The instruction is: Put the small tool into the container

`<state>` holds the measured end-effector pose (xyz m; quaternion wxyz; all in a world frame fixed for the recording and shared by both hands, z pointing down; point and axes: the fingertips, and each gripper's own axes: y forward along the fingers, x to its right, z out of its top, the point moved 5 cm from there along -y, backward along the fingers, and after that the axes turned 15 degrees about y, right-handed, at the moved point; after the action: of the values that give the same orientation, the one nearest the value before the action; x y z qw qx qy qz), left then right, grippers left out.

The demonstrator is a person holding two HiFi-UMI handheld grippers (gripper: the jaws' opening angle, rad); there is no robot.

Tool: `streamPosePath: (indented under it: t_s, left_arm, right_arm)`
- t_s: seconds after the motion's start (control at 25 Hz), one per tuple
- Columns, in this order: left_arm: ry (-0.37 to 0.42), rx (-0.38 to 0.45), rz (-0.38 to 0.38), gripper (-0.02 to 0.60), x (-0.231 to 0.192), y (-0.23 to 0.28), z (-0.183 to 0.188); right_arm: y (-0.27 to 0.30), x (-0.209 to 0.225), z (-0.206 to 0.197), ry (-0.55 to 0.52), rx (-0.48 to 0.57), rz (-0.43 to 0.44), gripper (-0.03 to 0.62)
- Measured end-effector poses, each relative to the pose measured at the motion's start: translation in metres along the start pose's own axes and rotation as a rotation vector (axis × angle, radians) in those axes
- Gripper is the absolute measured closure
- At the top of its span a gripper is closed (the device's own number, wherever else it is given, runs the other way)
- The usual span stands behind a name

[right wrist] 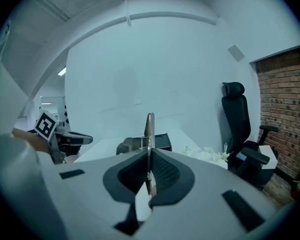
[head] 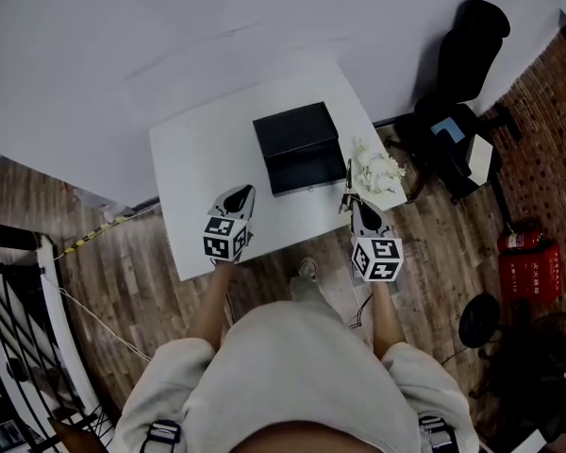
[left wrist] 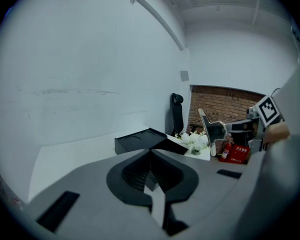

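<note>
An open black box, the container point(head: 297, 145), sits at the middle of the white table point(head: 198, 149). My right gripper point(head: 356, 206) is at the table's near right corner, shut on a small thin metal tool point(head: 347, 183) that sticks out past its tips. In the right gripper view the tool point(right wrist: 149, 128) stands upright between the pads of my right gripper point(right wrist: 150, 152), with the container point(right wrist: 161, 140) behind it. My left gripper point(head: 239, 197) hovers over the table's near edge, left of the box. In its own view the left gripper point(left wrist: 151, 153) is shut on nothing, facing the container point(left wrist: 140, 140).
A bunch of white flowers point(head: 377, 168) lies at the table's right edge beside the box. A black office chair point(head: 462, 74) stands to the right on the wooden floor, with a red fire extinguisher point(head: 526, 258) further right. A white wall runs behind the table.
</note>
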<state>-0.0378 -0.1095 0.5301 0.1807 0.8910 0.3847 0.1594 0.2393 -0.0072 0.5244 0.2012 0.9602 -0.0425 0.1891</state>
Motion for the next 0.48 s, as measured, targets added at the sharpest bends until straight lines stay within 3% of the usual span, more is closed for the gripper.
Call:
streamPosePath:
  t_s: [0.48]
  left_arm:
    - [-0.027,-0.036,0.076,0.571,-0.029,0.044,0.011]
  right_arm:
    - [0.070,0.018,0.036,-0.042,-0.041,0.095,0.593]
